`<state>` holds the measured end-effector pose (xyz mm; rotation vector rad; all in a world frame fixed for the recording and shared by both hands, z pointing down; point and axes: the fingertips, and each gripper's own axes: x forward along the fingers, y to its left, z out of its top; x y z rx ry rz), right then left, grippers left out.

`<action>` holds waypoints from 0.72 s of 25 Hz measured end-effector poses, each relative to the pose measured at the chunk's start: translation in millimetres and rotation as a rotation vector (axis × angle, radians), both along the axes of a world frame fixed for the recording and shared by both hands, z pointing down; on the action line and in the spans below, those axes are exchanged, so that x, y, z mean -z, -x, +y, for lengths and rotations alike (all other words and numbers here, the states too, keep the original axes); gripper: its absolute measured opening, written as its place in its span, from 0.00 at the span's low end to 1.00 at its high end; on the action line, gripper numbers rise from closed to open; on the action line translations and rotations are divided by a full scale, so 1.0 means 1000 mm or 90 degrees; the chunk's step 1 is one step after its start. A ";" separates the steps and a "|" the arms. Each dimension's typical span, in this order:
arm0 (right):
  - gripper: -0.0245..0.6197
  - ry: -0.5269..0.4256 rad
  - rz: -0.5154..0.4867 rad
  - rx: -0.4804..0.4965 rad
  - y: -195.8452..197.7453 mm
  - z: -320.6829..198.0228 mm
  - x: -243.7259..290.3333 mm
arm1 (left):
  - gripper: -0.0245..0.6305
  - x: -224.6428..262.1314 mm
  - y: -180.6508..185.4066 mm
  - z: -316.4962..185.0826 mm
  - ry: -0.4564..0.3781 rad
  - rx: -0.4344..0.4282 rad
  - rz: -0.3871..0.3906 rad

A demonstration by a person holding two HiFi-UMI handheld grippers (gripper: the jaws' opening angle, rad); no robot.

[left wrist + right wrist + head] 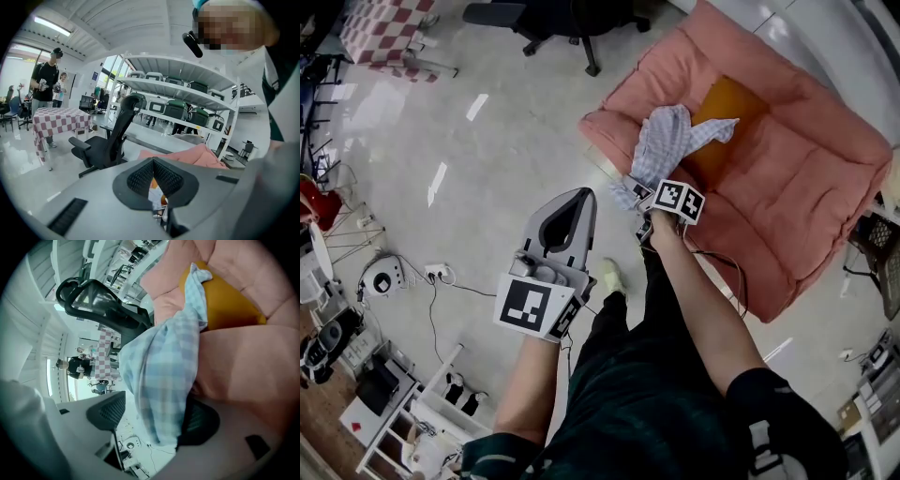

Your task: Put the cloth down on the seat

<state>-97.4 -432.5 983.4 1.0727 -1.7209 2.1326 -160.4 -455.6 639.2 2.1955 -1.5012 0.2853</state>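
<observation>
The R gripper (154,418) is seen w/ its jaws wide apart. Nothing is squeezed, tho the cloth (670,141) is draped between them & is touched by one pad. The L gripper (579,199) is shut & empty, off to the side. The cloth is laid partly on the pink seat (806,178), by the orange cushion (727,108), but its low end is hung over the front edge. It could be dragged to the floor (487,169) if snagged on that pad when the gripper is pulled away, or pulled down by its own weight.
</observation>
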 end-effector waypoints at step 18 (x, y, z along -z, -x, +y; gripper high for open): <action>0.39 -0.225 0.087 0.019 -0.026 0.073 0.135 | 0.05 0.051 0.017 0.104 -0.022 -0.031 0.023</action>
